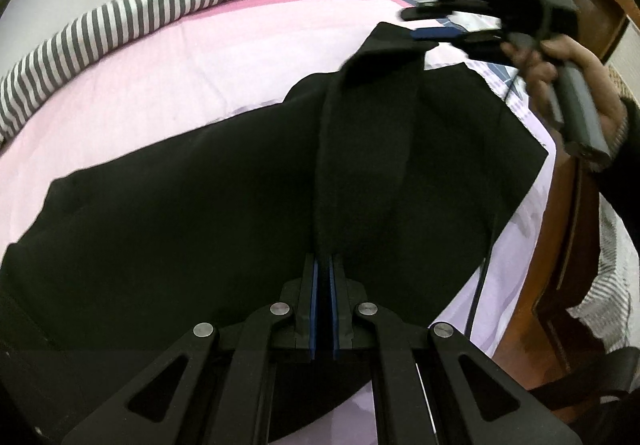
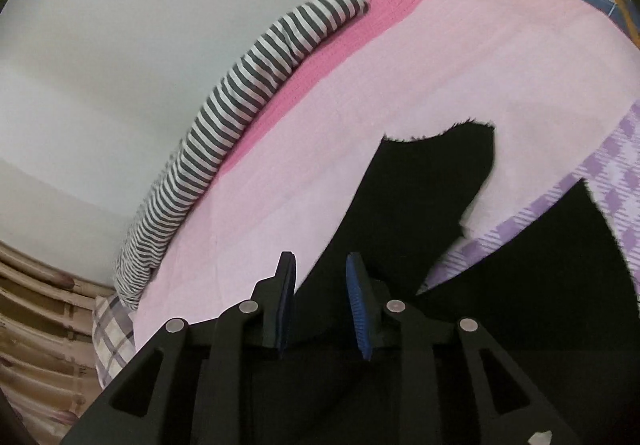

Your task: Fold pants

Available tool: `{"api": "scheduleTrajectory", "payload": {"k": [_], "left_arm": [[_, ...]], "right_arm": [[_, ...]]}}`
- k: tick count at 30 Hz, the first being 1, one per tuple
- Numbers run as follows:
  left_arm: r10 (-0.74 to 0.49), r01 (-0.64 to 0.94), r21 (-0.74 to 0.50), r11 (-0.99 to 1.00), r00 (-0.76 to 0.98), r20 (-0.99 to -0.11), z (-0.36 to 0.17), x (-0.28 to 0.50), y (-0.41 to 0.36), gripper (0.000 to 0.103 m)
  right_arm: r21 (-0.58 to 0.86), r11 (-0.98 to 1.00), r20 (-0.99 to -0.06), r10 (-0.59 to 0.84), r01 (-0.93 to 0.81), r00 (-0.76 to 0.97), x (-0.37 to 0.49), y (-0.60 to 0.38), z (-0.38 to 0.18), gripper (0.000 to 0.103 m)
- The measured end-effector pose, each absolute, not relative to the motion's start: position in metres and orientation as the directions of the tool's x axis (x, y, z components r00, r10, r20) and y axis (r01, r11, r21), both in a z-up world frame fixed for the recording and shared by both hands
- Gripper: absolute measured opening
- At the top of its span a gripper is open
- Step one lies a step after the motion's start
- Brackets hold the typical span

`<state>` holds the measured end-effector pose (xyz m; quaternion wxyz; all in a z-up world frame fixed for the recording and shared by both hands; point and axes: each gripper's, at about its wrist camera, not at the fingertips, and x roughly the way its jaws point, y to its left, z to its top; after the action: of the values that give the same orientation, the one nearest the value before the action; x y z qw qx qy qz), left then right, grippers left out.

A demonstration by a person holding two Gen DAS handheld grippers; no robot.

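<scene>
Black pants (image 1: 200, 213) lie spread on a pink bed sheet (image 1: 224, 57). My left gripper (image 1: 323, 265) is shut on a raised fold of the pants, which runs up as a ridge toward the right gripper. My right gripper (image 1: 432, 27) shows at the upper right of the left wrist view, held by a hand (image 1: 560, 61), at a lifted corner of the pants. In the right wrist view my right gripper (image 2: 320, 265) is open, with its jaws apart above the black pants (image 2: 420, 197); no cloth sits between the pads.
A grey-and-white striped bolster (image 1: 160, 9) lies along the far side of the bed by the white wall. A purple checked sheet (image 2: 616, 165) lies under the pants on the right. A wooden bed frame (image 1: 560, 245) runs along the right edge.
</scene>
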<state>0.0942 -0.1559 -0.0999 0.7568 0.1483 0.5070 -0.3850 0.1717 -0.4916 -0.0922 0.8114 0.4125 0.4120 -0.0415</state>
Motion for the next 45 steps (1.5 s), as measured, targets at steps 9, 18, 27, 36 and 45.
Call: {"api": "scheduleTrajectory", "payload": {"k": [9,18,27,36,45], "left_arm": [[-0.439,0.736,-0.184,0.652,0.168,-0.882,-0.106,0.099,-0.156,0.005],[-0.442,0.735,-0.191,0.650,0.161,-0.882,-0.108,0.101,-0.156,0.005],[-0.442,0.739,-0.189,0.646,0.161,-0.882,-0.108,0.101,-0.157,0.005],[-0.436,0.742,-0.179,0.646,0.166,-0.884,-0.107,0.101,-0.157,0.005],[-0.445,0.795,-0.107,0.597,0.217,-0.869,-0.091,0.084,-0.168,0.005]], "right_arm": [[0.678,0.545,-0.700,0.274,0.493,0.660,0.139,-0.511,-0.118,0.026],[0.727,0.537,-0.660,0.375,0.427,0.651,0.156,-0.479,-0.123,0.026],[0.719,0.507,-0.664,0.298,0.476,0.685,0.173,-0.498,-0.129,0.024],[0.677,0.543,-0.685,0.217,0.497,0.696,0.165,-0.526,-0.108,0.005],[0.589,0.623,-0.694,0.064,0.515,0.717,0.069,-0.530,-0.047,0.004]]}}
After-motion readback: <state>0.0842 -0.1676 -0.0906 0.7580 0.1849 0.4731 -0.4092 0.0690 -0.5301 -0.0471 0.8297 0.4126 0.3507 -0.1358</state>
